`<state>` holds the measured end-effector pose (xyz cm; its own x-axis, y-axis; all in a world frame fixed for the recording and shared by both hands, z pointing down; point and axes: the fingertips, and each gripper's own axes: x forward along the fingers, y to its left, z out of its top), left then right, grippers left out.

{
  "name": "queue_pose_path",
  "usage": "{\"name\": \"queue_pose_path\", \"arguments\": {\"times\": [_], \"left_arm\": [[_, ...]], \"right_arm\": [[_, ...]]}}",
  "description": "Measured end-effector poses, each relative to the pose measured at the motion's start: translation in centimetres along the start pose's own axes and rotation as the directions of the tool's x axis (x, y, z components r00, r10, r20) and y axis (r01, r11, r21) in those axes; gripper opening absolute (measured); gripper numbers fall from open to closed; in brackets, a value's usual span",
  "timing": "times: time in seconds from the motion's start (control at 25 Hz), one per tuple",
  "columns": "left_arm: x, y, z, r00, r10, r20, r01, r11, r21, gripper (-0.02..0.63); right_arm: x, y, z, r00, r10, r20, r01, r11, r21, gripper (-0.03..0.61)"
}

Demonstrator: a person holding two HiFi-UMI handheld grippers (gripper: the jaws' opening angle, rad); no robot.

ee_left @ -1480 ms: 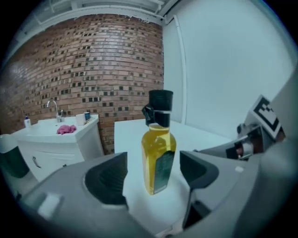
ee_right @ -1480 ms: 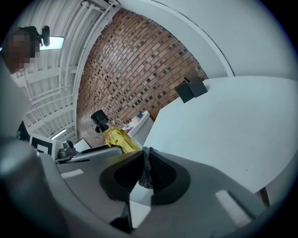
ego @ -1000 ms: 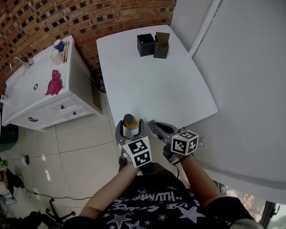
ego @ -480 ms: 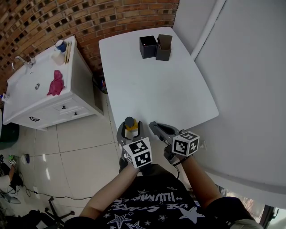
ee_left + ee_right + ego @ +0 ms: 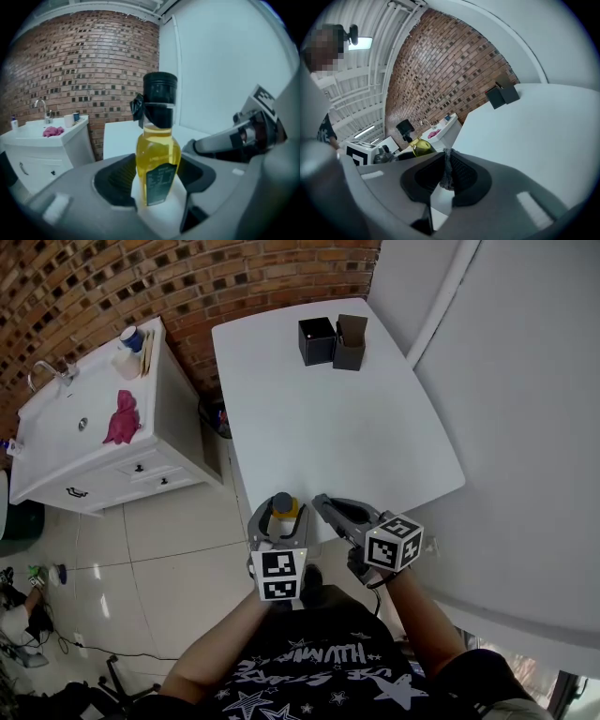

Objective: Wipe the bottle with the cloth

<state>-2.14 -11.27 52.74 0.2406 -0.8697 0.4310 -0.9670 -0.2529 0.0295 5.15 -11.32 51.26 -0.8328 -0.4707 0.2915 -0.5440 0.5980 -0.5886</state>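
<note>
Between the closing left tongs (image 5: 278, 517) stands the bottle (image 5: 158, 150), on the worktop (image 5: 328, 418); right tongs (image 5: 321, 502) pinch the cloth (image 5: 446, 169).

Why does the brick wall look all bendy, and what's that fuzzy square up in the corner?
Left gripper view: the wide lens bows the brick wall and blackens the corners, and the bottle has a label too soft to read. Right gripper view: same bending, and the mosaic square at top left was added afterwards to hide a face. Head view: the table has edges that bulge a little.
</note>
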Motion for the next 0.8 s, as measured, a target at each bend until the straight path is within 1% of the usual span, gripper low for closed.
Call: {"name": "queue_pose_path", "arguments": {"times": [0.08,0.16,0.24,0.28,0.36,0.44,0.52,0.64,0.72,0.8], "left_arm": [[0.1,-0.4,0.0,0.997,-0.081,0.015,0.081,0.996,0.039,0.264],[0.1,-0.6,0.0,0.987,-0.156,0.029,0.154,0.986,0.066,0.262],[0.0,-0.8,0.0,0.970,-0.239,0.043,0.235,0.968,0.086,0.262],[-0.1,-0.9,0.0,0.957,-0.285,0.047,0.279,0.955,0.098,0.262],[-0.5,-1.2,-0.1,0.925,-0.378,0.045,0.369,0.920,0.129,0.262],[-0.8,-1.5,-0.2,0.887,-0.461,0.033,0.450,0.878,0.166,0.262],[-1.0,-1.9,-0.2,0.850,-0.527,0.020,0.514,0.835,0.196,0.262],[-1.3,-2.3,-0.2,0.799,-0.601,0.005,0.585,0.780,0.225,0.262],[-1.4,-2.5,-0.3,0.771,-0.637,-0.004,0.619,0.748,0.238,0.262],[-1.5,-2.6,-0.4,0.748,-0.664,-0.010,0.645,0.724,0.244,0.262]], "right_arm": [[0.3,1.3,1.0,1.000,0.030,0.001,-0.030,0.998,-0.051,0.037],[0.6,2.4,2.1,0.998,0.058,0.010,-0.057,0.995,-0.085,0.037],[1.0,3.1,3.1,0.997,0.075,0.021,-0.073,0.991,-0.108,0.037],[1.2,3.4,3.5,0.997,0.079,0.021,-0.076,0.989,-0.124,0.037],[1.6,4.1,3.8,0.996,0.086,0.002,-0.084,0.982,-0.170,0.037],[2.0,4.8,3.7,0.994,0.105,-0.023,-0.107,0.974,-0.197,0.037],[2.4,5.3,3.6,0.991,0.129,-0.033,-0.132,0.974,-0.184,0.037],[2.8,5.5,3.7,0.989,0.144,-0.019,-0.145,0.980,-0.137,0.037],[3.0,5.5,3.7,0.989,0.148,-0.009,-0.148,0.983,-0.108,0.037],[3.2,5.5,3.6,0.988,0.154,-0.011,-0.155,0.984,-0.088,0.037]]}}
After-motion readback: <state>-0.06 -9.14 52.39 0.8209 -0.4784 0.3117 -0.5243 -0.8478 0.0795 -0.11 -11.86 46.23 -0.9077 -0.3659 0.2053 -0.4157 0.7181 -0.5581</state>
